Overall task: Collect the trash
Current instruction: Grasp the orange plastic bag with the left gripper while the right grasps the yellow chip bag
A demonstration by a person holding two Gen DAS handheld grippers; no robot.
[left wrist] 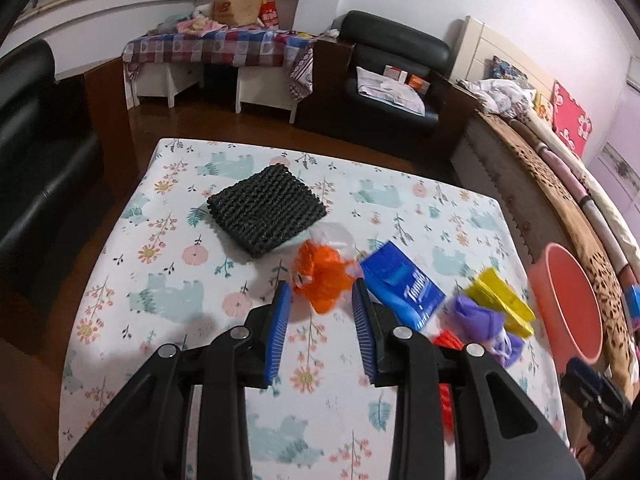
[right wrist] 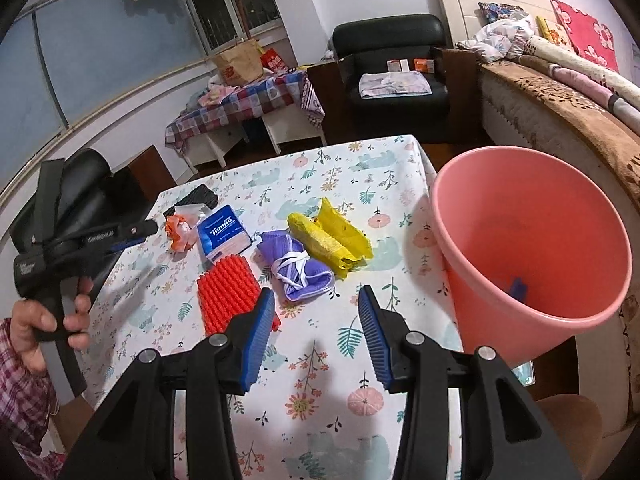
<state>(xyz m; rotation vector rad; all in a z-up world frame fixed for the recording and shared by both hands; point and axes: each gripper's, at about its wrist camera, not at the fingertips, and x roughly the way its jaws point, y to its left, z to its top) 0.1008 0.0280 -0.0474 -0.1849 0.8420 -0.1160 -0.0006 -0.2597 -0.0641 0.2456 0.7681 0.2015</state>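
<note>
A crumpled orange plastic bag (left wrist: pixel 324 276) (right wrist: pixel 178 230) lies on the floral tablecloth (left wrist: pixel 160 280) with clear plastic (left wrist: pixel 334 236) behind it. My left gripper (left wrist: pixel 320 288) is open, its fingers either side of the bag's near end; it also shows in the right wrist view (right wrist: pixel 132 236). A blue tissue pack (left wrist: pixel 404 284) (right wrist: pixel 224 236), a purple cloth (right wrist: pixel 298 266), a yellow cloth (right wrist: pixel 330 238) and a red ribbed mat (right wrist: pixel 232 292) lie nearby. My right gripper (right wrist: pixel 316 300) is open and empty above the table. A pink bucket (right wrist: pixel 528 248) (left wrist: pixel 568 300) stands at the table's right edge.
A black woven mat (left wrist: pixel 266 210) lies farther back on the table. A bed (right wrist: pixel 560 112) runs along the right. A black armchair (left wrist: pixel 392 68) and a low table with a checked cloth (left wrist: pixel 216 50) stand behind.
</note>
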